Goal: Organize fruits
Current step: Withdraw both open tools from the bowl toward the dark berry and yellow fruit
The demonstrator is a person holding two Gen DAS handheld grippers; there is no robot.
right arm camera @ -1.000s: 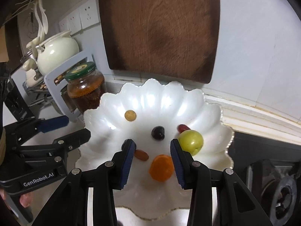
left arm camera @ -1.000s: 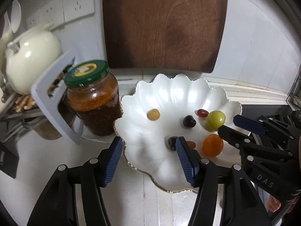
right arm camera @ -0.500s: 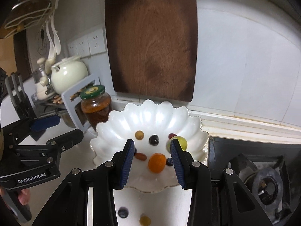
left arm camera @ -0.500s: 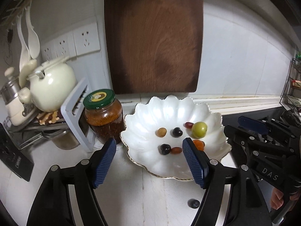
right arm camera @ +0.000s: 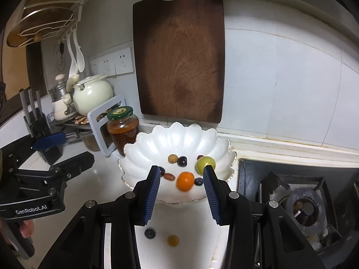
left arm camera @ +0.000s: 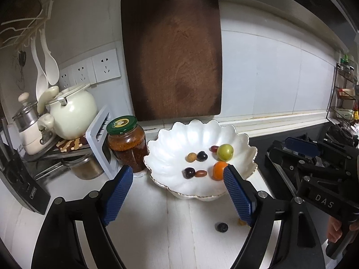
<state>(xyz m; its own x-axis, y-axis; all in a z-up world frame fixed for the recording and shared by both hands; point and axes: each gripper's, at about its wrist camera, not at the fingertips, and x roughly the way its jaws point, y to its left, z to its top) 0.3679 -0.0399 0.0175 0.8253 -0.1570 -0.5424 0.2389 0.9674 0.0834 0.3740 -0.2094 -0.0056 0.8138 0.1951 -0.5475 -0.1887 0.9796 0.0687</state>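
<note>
Our left tool [left arm camera: 177, 190] has just been opening, empty; right tool [right arm camera: 181, 186] part-open, empty; seemingly for the blueberry [right arm camera: 149, 233] near the surface's front edge.

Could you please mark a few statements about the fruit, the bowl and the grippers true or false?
1. The orange lies in the bowl. True.
2. All the fruit is in the bowl. False: a blueberry and a yellow berry lie on the counter in front of it.
3. The jar stands left of the bowl. True.
4. The right gripper holds the green fruit. False: nothing is between its pads.
5. The left gripper grips the bowl. False: its jaws have just been opening and hold nothing.
</note>
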